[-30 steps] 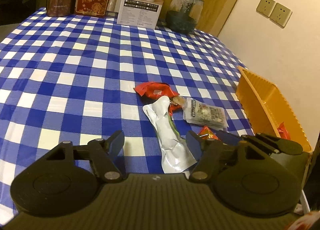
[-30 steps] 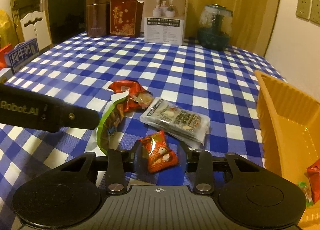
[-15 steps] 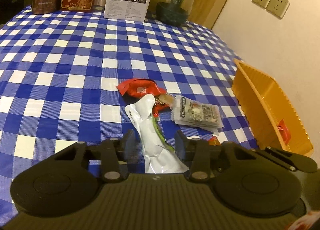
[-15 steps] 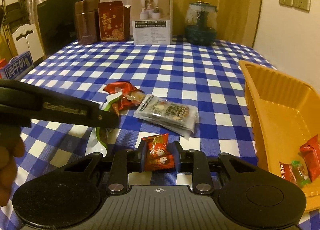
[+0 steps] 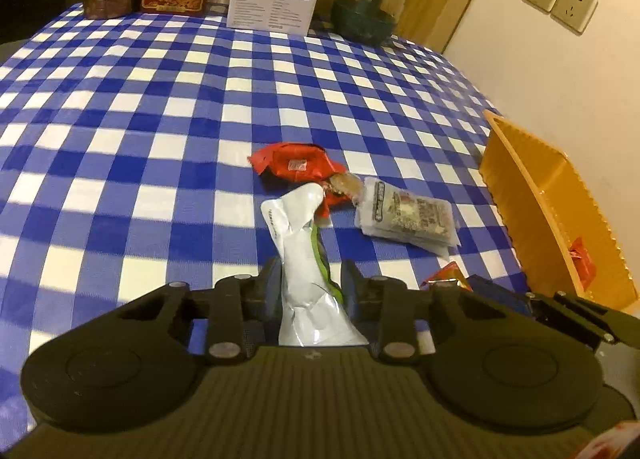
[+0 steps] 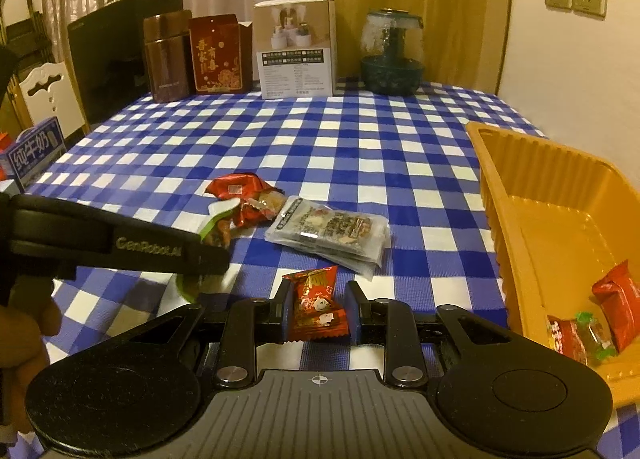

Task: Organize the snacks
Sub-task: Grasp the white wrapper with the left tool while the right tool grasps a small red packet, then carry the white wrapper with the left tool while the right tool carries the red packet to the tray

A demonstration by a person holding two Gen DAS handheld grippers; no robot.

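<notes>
Between the left claw (image 5: 310,283), just clenched, the white pouch (image 5: 304,255) points away lengthwise.

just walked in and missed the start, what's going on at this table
A person is sorting snacks with a gripper in each hand. The left gripper has just closed on a white and green packet; the right gripper is shut on a small red candy packet. A few snacks already lie in the orange tray; others remain on the checked tablecloth.

Right gripper (image 6: 318,313) clamps red candy packet (image 6: 316,307); orange tray (image 6: 516,219) right, apparently three snacks inside.
</notes>
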